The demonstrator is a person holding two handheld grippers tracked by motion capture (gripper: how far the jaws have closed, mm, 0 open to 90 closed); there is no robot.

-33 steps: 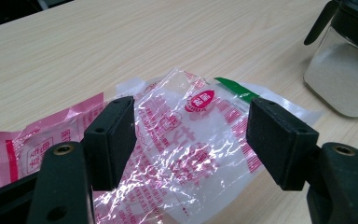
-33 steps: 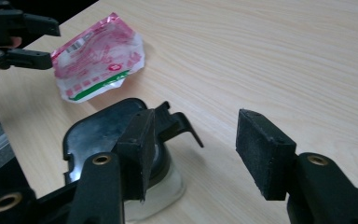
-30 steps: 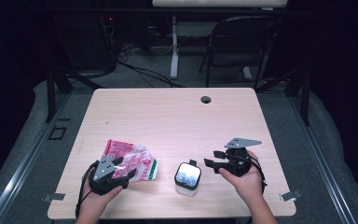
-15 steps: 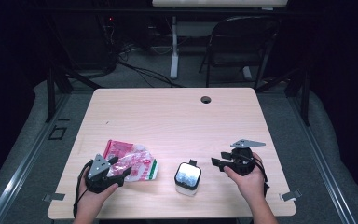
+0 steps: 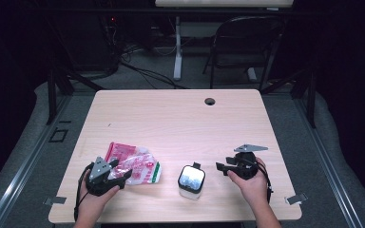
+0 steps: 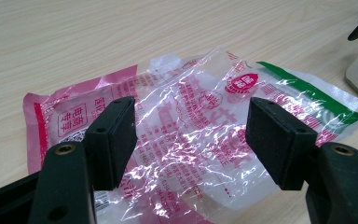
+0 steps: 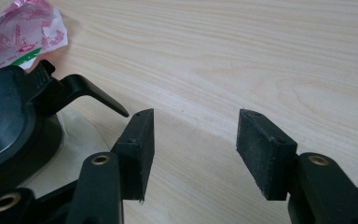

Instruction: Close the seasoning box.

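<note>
From above, the left gripper [image 5: 123, 175] sits at the plastic bag's [image 5: 138, 166] seven o'clock edge. Its own view: jaws spread wide over the bag [image 6: 191, 135], gripping nothing. The right gripper [image 7: 193, 149] gapes too, the container [image 7: 14, 126] at nine o'clock.

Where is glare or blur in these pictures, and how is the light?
High view: table lit, surroundings dark. Left gripper view: white glare on the crinkled plastic bag; the near fingers look soft. Right gripper view: even light, black container lid blurred at the edge.
</note>
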